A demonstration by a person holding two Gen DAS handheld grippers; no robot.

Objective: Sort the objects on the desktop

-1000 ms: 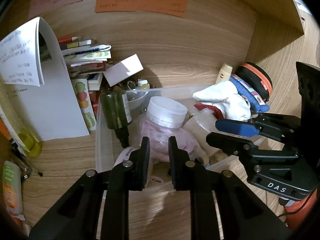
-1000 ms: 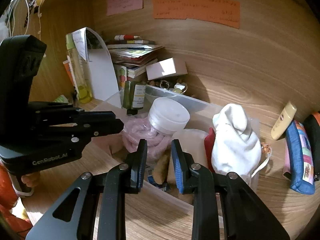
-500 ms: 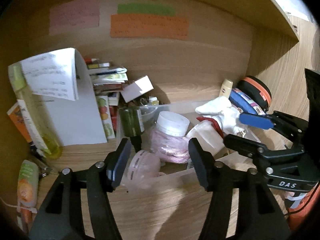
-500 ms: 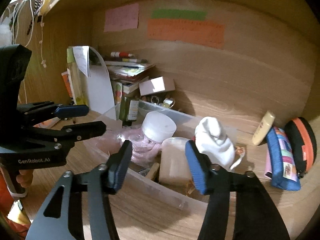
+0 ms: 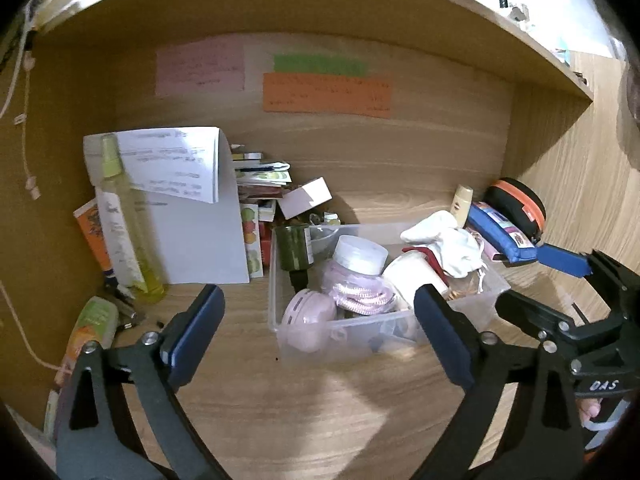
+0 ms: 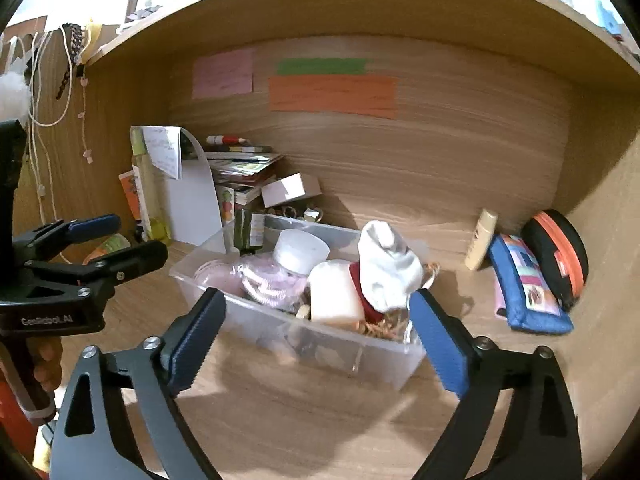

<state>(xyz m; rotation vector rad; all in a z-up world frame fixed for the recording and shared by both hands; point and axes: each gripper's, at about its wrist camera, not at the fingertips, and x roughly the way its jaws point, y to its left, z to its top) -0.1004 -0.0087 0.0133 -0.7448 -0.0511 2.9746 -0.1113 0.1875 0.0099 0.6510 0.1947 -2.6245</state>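
Note:
A clear plastic bin [image 5: 360,332] [image 6: 340,356] sits mid-desk. It holds a pink round case [image 5: 310,312], a white-capped jar with pink cord [image 5: 360,258] [image 6: 300,250], a dark green bottle [image 5: 294,248], a cream tub [image 6: 334,292] and a white sock [image 5: 448,246] [image 6: 386,270]. My left gripper [image 5: 318,326] is wide open and empty, in front of the bin. My right gripper [image 6: 316,330] is wide open and empty, also in front of the bin. Each gripper shows at the edge of the other's view.
A blue pouch [image 6: 528,284], a black and orange case [image 6: 560,256] and a cream tube [image 6: 482,238] lie at the right. A yellow spray bottle [image 5: 128,224], white folded paper [image 5: 192,216], stacked books [image 5: 260,188] and an orange-green tube [image 5: 86,328] stand at the left.
Both grippers have opened from nearly shut to wide and pulled back from the bin. The pink round case now lies in the bin's front left corner.

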